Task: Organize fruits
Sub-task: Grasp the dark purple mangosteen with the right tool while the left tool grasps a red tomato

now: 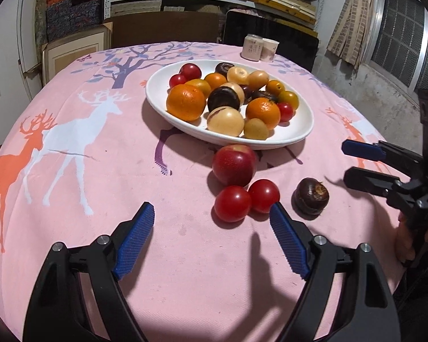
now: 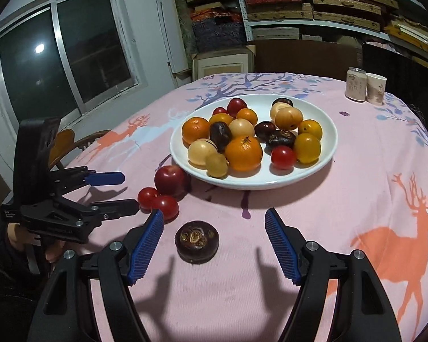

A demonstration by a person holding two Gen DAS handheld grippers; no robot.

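- Pink deer-print tablecloth (image 1: 100,171) covers the table.
- A can (image 2: 355,84) and paper cup (image 2: 376,88) stand touching at the far edge.
- Stacked shelves (image 2: 314,5) behind.

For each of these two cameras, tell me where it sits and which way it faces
Left wrist: on the left gripper, facing the plate; the right gripper and hand show at right.
Right wrist: on the right gripper, aimed over the dark fruit; the left gripper shows at left.
Shared: plate, two cherry tomatoes, cups.
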